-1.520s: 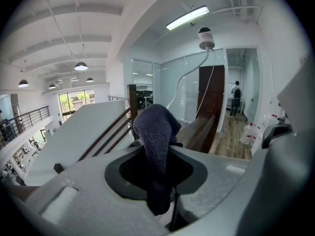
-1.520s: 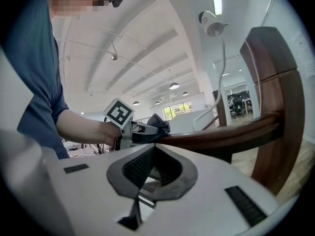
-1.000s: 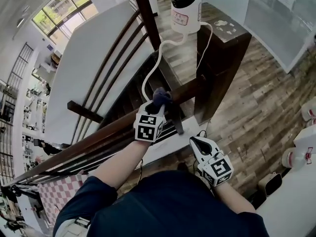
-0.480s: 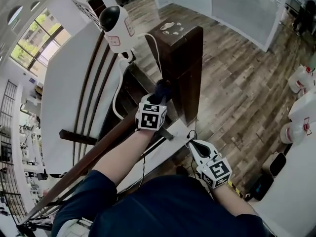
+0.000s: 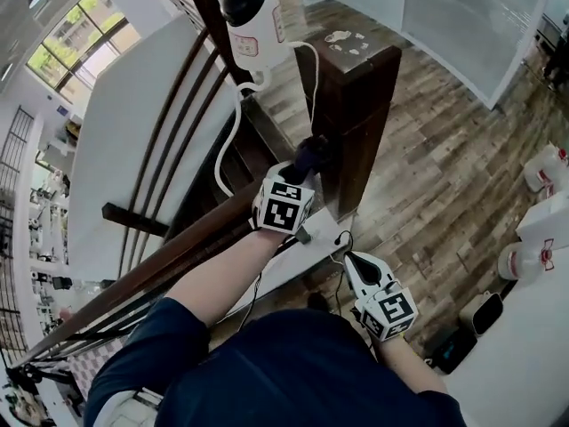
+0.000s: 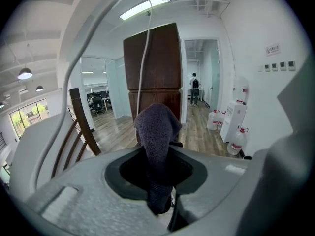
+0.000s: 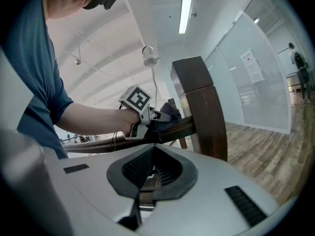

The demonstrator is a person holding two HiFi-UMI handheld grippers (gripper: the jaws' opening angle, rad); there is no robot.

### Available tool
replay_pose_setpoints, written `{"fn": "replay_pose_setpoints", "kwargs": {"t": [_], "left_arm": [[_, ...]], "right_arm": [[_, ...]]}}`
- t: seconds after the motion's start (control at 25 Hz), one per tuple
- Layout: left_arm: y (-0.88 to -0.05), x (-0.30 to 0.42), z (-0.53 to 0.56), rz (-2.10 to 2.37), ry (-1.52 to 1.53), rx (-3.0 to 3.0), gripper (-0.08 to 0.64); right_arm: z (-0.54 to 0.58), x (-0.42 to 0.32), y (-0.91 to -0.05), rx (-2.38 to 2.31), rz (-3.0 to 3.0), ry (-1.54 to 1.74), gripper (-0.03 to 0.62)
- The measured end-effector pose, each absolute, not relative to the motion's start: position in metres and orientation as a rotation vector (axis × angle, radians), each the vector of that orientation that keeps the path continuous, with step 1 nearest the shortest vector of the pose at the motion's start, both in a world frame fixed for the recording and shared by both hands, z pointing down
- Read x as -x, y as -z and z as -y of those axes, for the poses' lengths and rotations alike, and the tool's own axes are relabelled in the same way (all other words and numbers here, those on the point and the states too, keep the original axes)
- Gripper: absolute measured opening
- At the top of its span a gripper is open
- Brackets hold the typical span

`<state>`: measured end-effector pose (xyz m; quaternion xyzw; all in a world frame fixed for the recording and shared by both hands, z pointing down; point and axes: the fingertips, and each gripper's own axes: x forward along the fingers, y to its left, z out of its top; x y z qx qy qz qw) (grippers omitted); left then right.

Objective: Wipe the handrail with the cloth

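My left gripper point(image 5: 302, 174) is shut on a dark blue cloth point(image 5: 311, 156) and presses it onto the dark wooden handrail point(image 5: 178, 256) right where the rail meets the square newel post point(image 5: 356, 87). In the left gripper view the cloth point(image 6: 156, 141) stands bunched between the jaws, with the post point(image 6: 152, 68) just ahead. My right gripper point(image 5: 356, 265) hangs lower right, away from the rail, its jaws together and holding nothing. The right gripper view shows the left gripper point(image 7: 156, 115), the cloth point(image 7: 172, 111) and the handrail point(image 7: 123, 142) from the side.
A white camera unit with a black dome point(image 5: 253, 16) stands beyond the post, and its white cable point(image 5: 233, 140) hangs along the balusters. Stairs drop below the rail. Water bottles point(image 5: 544, 169) stand on the wooden floor at right, beside a white cabinet point(image 5: 542, 354).
The left gripper has slid the cloth along the handrail up to the newel post. The right gripper has stayed low at the right. The head view has shifted.
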<state>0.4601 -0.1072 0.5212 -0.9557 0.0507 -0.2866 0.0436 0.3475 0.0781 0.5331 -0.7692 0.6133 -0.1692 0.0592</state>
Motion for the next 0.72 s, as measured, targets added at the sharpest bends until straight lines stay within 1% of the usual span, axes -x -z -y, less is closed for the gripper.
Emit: {"fn": "replay_pose_setpoints", "kwargs": {"t": [0.16, 0.32, 0.72], "left_arm": [[-0.522, -0.411, 0.133, -0.218, 0.881, 2.938, 0.092], [-0.518, -0.343, 0.17, -0.368, 0.867, 2.986, 0.091], [-0.519, -0.153, 0.259, -0.875, 0.848, 3.046, 0.092]], "right_arm": [[-0.038, -0.326, -0.529, 2.246, -1.993, 0.5, 0.011], [0.004, -0.295, -0.523, 2.124, -2.16, 0.498, 0.011], [0.102, -0.157, -0.507, 1.727, -2.623, 0.481, 0.011]]}}
